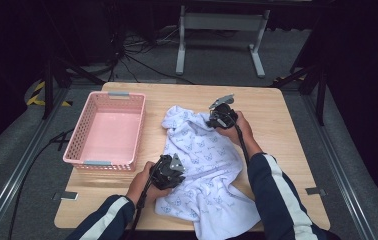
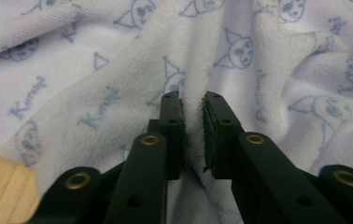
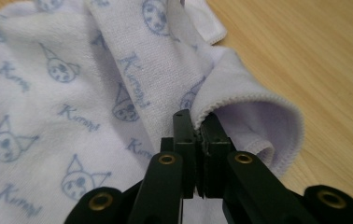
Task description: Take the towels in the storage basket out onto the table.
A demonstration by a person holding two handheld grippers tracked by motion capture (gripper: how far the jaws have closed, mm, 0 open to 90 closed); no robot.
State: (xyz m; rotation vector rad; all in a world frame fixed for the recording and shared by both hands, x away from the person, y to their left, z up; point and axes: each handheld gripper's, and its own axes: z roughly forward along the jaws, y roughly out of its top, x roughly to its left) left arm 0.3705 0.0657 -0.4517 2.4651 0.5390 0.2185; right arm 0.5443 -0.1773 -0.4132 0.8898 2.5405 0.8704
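At the far left corner of the pale wooden counter (image 1: 277, 125) sat the pink perforated plastic basket (image 1: 106, 130), well apart from my claws. To its right, from the middle of the counter down to the near edge and a little over it, lay the rumpled white terry towel printed with pale blue cat faces and lettering (image 1: 202, 165).

My left claw (image 1: 169, 172) rested on the towel's left side, toward the near edge of the counter. In the left gripper view its pads (image 2: 211, 135) were pressed onto a raised fold of the towel (image 2: 118, 84), a thin ridge of cloth pinched between them.

My right claw (image 1: 220, 117) sat at the towel's far end, close to the middle of the counter and nearer its far edge. In the right gripper view that claw (image 3: 198, 130) was pressed nearly together on the hemmed edge of the towel (image 3: 48, 116), the stitched border curling out to the right of the jaws over bare wood (image 3: 314, 70).
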